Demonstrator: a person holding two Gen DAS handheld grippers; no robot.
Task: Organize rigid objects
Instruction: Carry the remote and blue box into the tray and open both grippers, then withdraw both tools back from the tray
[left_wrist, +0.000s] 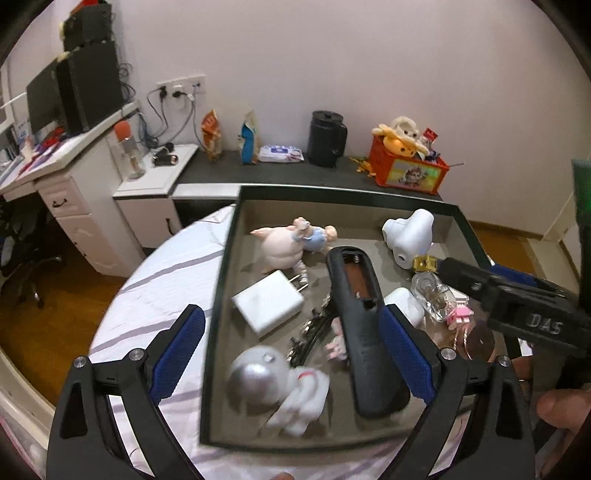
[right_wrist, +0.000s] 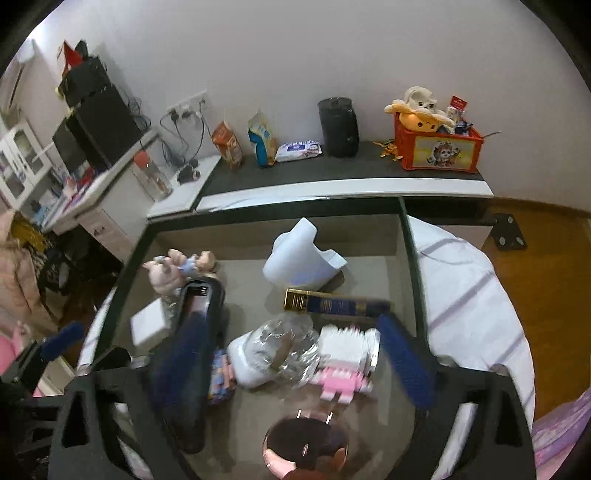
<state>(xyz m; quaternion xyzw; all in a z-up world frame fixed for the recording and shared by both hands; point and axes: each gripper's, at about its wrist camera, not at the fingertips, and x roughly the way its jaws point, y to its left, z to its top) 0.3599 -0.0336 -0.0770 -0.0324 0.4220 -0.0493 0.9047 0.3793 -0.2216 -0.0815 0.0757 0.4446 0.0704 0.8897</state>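
Well, the dark-rimmed box (left_wrist: 406, 202) on the striped bed is already filling up nicely: the pig figurine (left_wrist: 284, 243) lies near its far left corner, the white moulded piece (left_wrist: 408, 236) near the far right corner, the white charger (left_wrist: 267, 304) against the left wall, and the silver-headed astronaut toy (left_wrist: 269, 384) at the near edge. Down the middle runs the black remote (left_wrist: 364, 332), battery bay up, lying flat on the floor of the box. The left gripper (left_wrist: 291, 350) stands wide, its right pad just beside the remote but pressing on nothing. Over on the right side, the right gripper (right_wrist: 291, 362) is spread wide too, hanging above the crinkled clear bag (right_wrist: 284, 343) and the pink block figure (right_wrist: 345, 369), gripping neither. A gold-capped blue tube (right_wrist: 332, 302) lies across behind them, toward the right wall. By my reading most of the sorting is done; nothing loose shows on the bed around the box, so what remains looks like tidying inside it.
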